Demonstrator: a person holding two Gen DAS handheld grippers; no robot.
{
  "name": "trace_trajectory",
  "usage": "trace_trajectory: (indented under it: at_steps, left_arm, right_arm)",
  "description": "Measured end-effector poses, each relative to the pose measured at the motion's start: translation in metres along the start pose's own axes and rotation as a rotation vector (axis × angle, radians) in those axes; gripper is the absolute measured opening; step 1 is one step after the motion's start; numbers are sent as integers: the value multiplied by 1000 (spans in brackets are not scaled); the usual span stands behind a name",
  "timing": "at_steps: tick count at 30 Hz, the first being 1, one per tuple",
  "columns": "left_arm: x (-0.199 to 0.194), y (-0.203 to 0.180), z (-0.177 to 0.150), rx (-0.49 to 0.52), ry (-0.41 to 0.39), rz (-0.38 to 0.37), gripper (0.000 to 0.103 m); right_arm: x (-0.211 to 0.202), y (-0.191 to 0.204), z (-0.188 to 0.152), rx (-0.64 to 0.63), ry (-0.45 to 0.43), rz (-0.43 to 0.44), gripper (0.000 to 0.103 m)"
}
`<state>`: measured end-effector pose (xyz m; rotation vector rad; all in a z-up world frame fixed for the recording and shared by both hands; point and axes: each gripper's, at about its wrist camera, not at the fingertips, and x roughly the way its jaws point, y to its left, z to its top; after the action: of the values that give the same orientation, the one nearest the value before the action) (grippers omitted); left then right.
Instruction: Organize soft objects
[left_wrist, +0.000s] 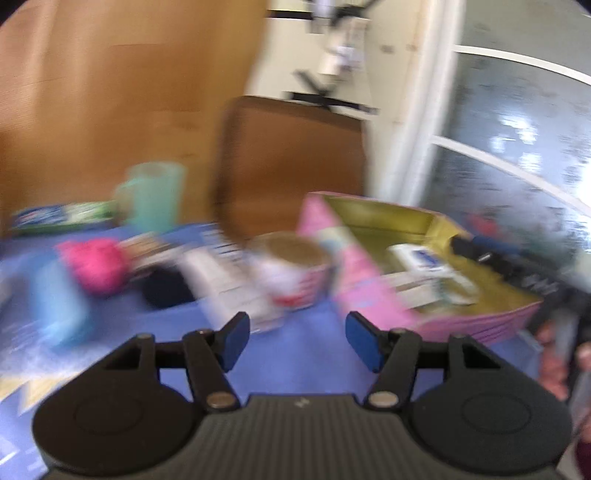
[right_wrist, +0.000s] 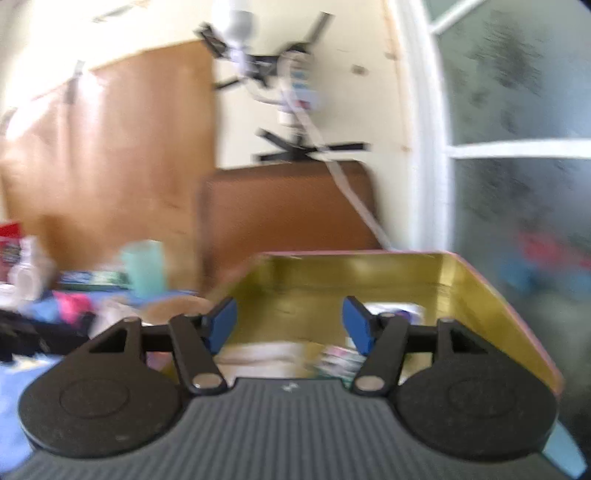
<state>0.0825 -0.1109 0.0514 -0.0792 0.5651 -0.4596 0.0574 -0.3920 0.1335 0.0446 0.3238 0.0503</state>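
Both views are smeared by motion blur, so small details are lost. Left gripper (left_wrist: 297, 338) hovers over a blue cloth (left_wrist: 295, 354) with its blue pads apart and nothing between them: released. Ahead of it stands a paper cup (left_wrist: 291, 273) with red print, upright, mouth facing up. To the left lie the soft things: a pink bundle (left_wrist: 94, 264), roughly round with no clear long axis, a black bundle (left_wrist: 166, 288) just right of it, and a light blue piece (left_wrist: 61, 302) whose long axis runs from the near left away toward the pink bundle. A white printed box (left_wrist: 225, 284) lies between the black bundle and the cup. Farther back stands a mint-green cup (left_wrist: 155, 195), upright.

To the right is a pink box (left_wrist: 354, 280) with a gold inside, open at the top, its long axis running away to the right. White packets (left_wrist: 424, 273) lie in it. Right gripper (right_wrist: 290, 325) hangs above this box, pads apart and empty, so released too; pale packets (right_wrist: 266, 354) show on the box floor beneath it. In the right wrist view the pink bundle (right_wrist: 72, 304) lies well to the left.
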Motion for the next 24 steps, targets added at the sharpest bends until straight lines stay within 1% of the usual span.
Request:
trace_trajectory:
  at_steps: [1,3,5,7,9,10,11,12,13,15,17,18,19,20,21,24]
  left_arm:
    - [-6,11,-5,-10,1,30,59]
    - [-13,32,-14,-20,2,99,59]
    - [-17,51,-24,-40,10,159,59]
    - [-18,68,-33,-71,13,189,59]
    - [-16,80,-40,-98,19,220,59]
    - [-15,87,-44,-132,28,225,58]
    - [-15,93,-43,-170,31,204,58]
    - [-17,96,-42,-189,9,192,59]
    - [-19,97,-42,-189,-8,197,59]
    - [-18,96,-43,-185,-2,189,59]
    - [-19,93,-43,-170,-3,193,59]
    - [-17,93,-42,-164,-1,197,59]
    - [-17,92,-41,-159,3,202,59]
    - [-16,91,-42,-157,6,207,59]
    - [-14,91,-41,-156,9,211,59]
    - [-13,92,-43,-167,19,216,64]
  right_arm:
    - [0,10,2,-11,0,48,59]
    - [3,36,4,-46,11,148,51]
    - [11,60,1,-70,48,235,48]
    - [24,86,-7,-115,93,273,48]
    - [40,110,-14,-176,145,288,49]
    - [48,121,-19,-204,176,295,51]
    - [56,133,-23,-243,201,296,56]
    - [64,144,-27,-287,209,285,63]
    - [70,152,-32,-330,212,270,64]
    - [82,169,-41,-427,212,228,64]
    - [92,179,-48,-497,210,195,63]
    - [97,182,-51,-518,218,183,61]
    - [101,183,-54,-531,231,179,55]
    - [103,182,-56,-540,235,163,45]
    - [101,181,-57,-556,216,150,40]
    - [83,179,-56,-578,200,143,30]
